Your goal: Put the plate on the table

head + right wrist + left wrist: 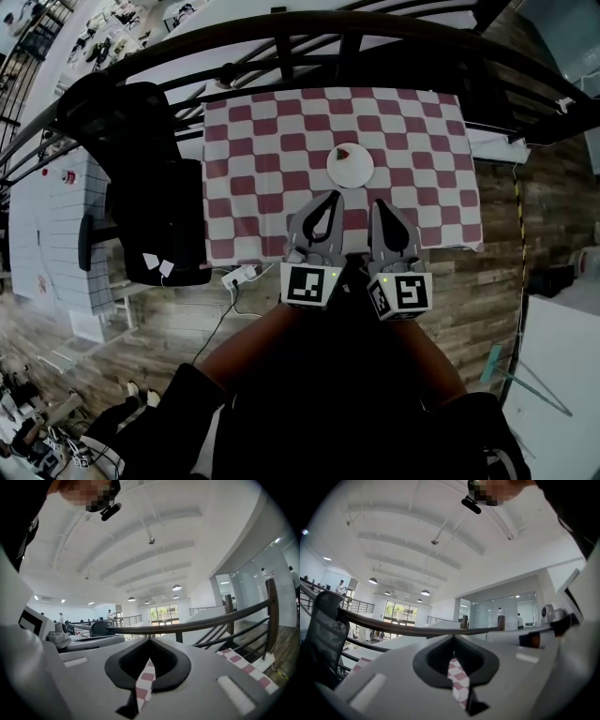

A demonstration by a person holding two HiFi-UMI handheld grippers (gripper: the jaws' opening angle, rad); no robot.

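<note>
A white plate [350, 167] with a small red piece on it rests on the red-and-white checked table [272, 150], near the middle of the cloth. My left gripper [330, 196] hovers over the table's near edge just below the plate, its tips together and holding nothing. My right gripper [382, 203] is beside it, also shut and empty. In the left gripper view the left gripper [453, 639] points up toward the ceiling, with only a sliver of checked cloth showing through its jaws. The right gripper view shows the right gripper [150, 640] the same way.
A black office chair [155, 187] stands against the table's left side. A dark curved railing [309, 37] runs behind the table. A white power strip [239, 275] with a cable lies on the wooden floor near the table's front left corner. The person's arms fill the lower middle.
</note>
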